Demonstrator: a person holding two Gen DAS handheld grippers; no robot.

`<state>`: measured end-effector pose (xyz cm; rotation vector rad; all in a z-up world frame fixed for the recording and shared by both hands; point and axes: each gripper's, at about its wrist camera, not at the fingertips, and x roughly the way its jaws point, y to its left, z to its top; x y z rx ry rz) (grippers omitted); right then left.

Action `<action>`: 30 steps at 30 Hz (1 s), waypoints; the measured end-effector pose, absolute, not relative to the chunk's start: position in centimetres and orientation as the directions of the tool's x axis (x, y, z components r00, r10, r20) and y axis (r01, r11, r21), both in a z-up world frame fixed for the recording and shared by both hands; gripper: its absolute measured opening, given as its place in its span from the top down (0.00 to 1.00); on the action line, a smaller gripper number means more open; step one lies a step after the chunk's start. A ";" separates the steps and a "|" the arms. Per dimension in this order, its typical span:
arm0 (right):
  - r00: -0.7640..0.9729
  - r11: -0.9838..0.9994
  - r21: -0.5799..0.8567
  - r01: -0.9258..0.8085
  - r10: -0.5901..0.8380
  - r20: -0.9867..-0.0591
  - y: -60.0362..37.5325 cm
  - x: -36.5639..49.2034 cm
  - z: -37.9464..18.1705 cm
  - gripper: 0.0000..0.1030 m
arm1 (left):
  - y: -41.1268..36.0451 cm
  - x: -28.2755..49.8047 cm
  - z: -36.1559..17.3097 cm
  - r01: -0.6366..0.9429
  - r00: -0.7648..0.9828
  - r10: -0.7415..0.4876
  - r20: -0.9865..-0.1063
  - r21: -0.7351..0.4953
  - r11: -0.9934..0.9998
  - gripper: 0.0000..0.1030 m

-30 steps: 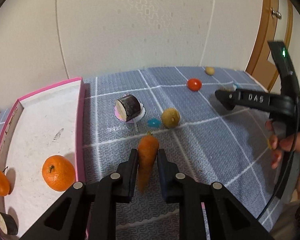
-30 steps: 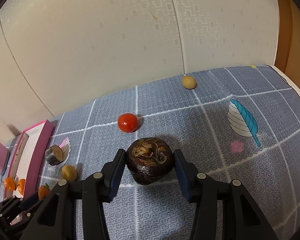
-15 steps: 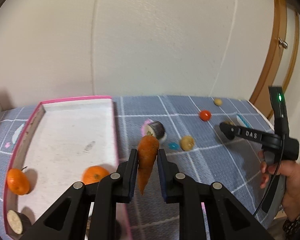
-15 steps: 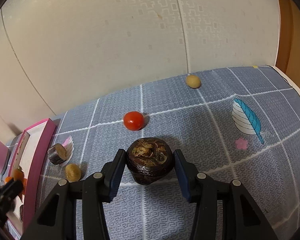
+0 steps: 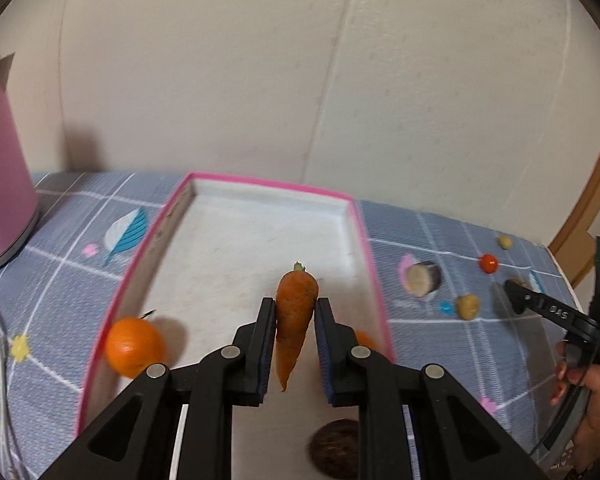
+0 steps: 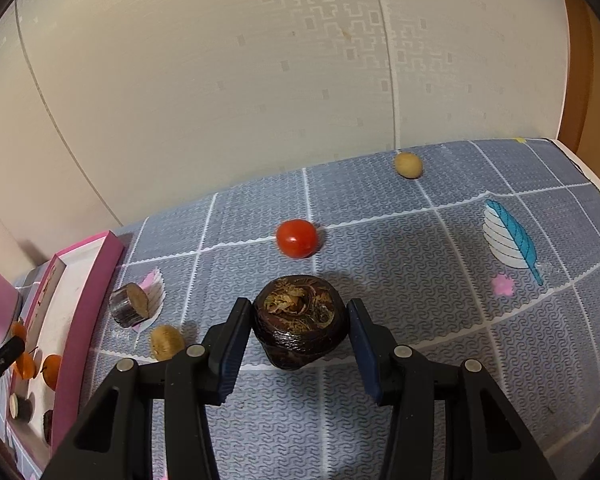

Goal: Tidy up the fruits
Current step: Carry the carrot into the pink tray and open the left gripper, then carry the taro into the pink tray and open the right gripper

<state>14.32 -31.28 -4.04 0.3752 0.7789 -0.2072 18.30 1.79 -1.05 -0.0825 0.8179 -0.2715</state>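
Left gripper (image 5: pixel 295 322) pinching the carrot (image 5: pixel 295 320), tip down; a second ago it sat over the grey mat with the pink-edged tray (image 5: pixel 260 220) at frame left, now the tray fills the centre of the left wrist view and the carrot hangs over its white floor. Orange (image 5: pixel 134 346) inside the tray at lower left, a second orange (image 5: pixel 364 338) half hidden behind the right finger, dark round item (image 5: pixel 334 446) at bottom, blurred. Pink kettle-like object (image 5: pixel 2 168) newly in view at upper left. Right gripper (image 6: pixel 300 334) unchanged: jaws clamped on the dark round fruit (image 6: pixel 300 326) at frame centre. In the right wrist view tomato (image 6: pixel 297 238) just above it, pale round fruit (image 6: pixel 408 165) at upper right near the wall, cut dark-skinned chunk (image 6: pixel 130 305) and brownish fruit (image 6: pixel 166 342) at left, tray edge far left. Surface: grey-blue mat (image 6: pixel 420 280) with white grid lines, feather and flower prints. Cream patterned wall (image 6: pixel 260 80) behind, wooden door frame (image 5: pixel 592 200) at right edge. A hand (image 5: pixel 592 400) grips the right tool at lower right of the left view.
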 end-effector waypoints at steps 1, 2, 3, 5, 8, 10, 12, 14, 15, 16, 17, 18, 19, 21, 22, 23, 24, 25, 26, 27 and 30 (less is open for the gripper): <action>0.697 0.915 0.251 0.317 -0.045 -0.716 -31.0 14.3 -3.9 0.52 | 2.1 18.3 -1.2 0.195 0.648 -0.259 -0.716 -0.172 0.966 0.81; 0.697 0.916 0.249 0.315 -0.045 -0.715 -30.9 14.3 -3.9 0.52 | 2.5 18.5 -1.5 0.179 0.641 -0.242 -0.729 -0.165 0.970 0.81; 0.698 0.917 0.248 0.313 -0.046 -0.714 -30.7 14.4 -3.9 0.52 | 2.7 18.7 -1.7 0.168 0.636 -0.233 -0.736 -0.163 0.972 0.81; 0.700 0.918 0.249 0.310 -0.043 -0.713 -30.3 14.2 -3.6 0.52 | 3.2 19.0 -2.2 0.146 0.623 -0.215 -0.752 -0.158 0.977 0.81; 0.703 0.918 0.251 0.306 -0.040 -0.710 -29.9 14.3 -3.5 0.52 | 3.6 19.2 -2.7 0.130 0.608 -0.195 -0.770 -0.146 0.981 0.81; 0.706 0.919 0.254 0.303 -0.037 -0.707 -29.6 14.3 -3.4 0.52 | 3.7 19.2 -3.1 0.121 0.599 -0.175 -0.782 -0.128 0.984 0.81; 0.708 0.919 0.255 0.300 -0.035 -0.705 -29.3 14.3 -3.3 0.52 | 3.6 19.3 -3.3 0.114 0.594 -0.160 -0.788 -0.114 0.987 0.81; 0.710 0.920 0.258 0.297 -0.032 -0.703 -29.3 14.3 -3.2 0.52 | 3.8 19.3 -3.4 0.107 0.593 -0.149 -0.791 -0.106 0.989 0.81; 0.711 0.920 0.259 0.295 -0.030 -0.703 -29.3 14.3 -3.2 0.52 | 3.9 19.3 -3.4 0.102 0.593 -0.146 -0.792 -0.106 0.989 0.81; 0.712 0.920 0.259 0.294 -0.029 -0.702 -29.3 14.3 -3.2 0.52 | 4.0 19.3 -3.4 0.097 0.593 -0.142 -0.793 -0.105 0.990 0.81; 0.712 0.920 0.260 0.293 -0.028 -0.701 -29.3 14.3 -3.2 0.52 | 4.1 19.3 -3.4 0.092 0.594 -0.138 -0.792 -0.103 0.990 0.81; 0.712 0.920 0.262 0.291 -0.026 -0.701 -29.4 14.3 -3.2 0.52 | 4.1 19.3 -3.4 0.087 0.597 -0.131 -0.792 -0.098 0.991 0.81; 0.712 0.920 0.262 0.290 -0.025 -0.701 -29.3 14.4 -3.3 0.52 | 4.1 19.3 -3.4 0.086 0.597 -0.128 -0.792 -0.096 0.992 0.81; 0.712 0.921 0.261 0.288 -0.023 -0.701 -29.3 14.4 -3.3 0.52 | 4.1 19.4 -3.5 0.086 0.593 -0.126 -0.795 -0.093 0.992 0.81; 0.712 0.921 0.262 0.287 -0.022 -0.702 -29.3 14.3 -3.4 0.52 | 4.0 19.5 -3.6 0.084 0.591 -0.119 -0.798 -0.086 0.993 0.78; 0.713 0.921 0.264 0.285 -0.019 -0.701 -29.3 14.4 -3.4 0.52 | 4.0 19.5 -3.6 0.080 0.588 -0.109 -0.801 -0.077 0.994 0.75; 0.713 0.921 0.265 0.285 -0.019 -0.701 -29.4 14.4 -3.4 0.52 | 3.9 19.6 -3.6 0.076 0.588 -0.103 -0.802 -0.071 0.995 0.72; 0.714 0.922 0.266 0.283 -0.017 -0.700 -29.5 14.3 -3.4 0.52 | 3.9 19.6 -3.5 0.076 0.591 -0.101 -0.800 -0.069 0.995 0.72; 0.715 0.922 0.267 0.281 -0.015 -0.699 -29.5 14.3 -3.4 0.52 | 3.9 19.6 -3.4 0.076 0.594 -0.103 -0.798 -0.072 0.994 0.72; 0.717 0.922 0.269 0.279 -0.013 -0.697 -29.6 14.2 -3.4 0.52 | 4.0 19.5 -3.2 0.077 0.599 -0.111 -0.793 -0.081 0.994 0.72; 0.719 0.923 0.270 0.272 -0.008 -0.695 -29.5 14.2 -3.3 0.52 | 4.4 19.0 -2.6 0.074 0.618 -0.131 -0.776 -0.108 0.991 0.72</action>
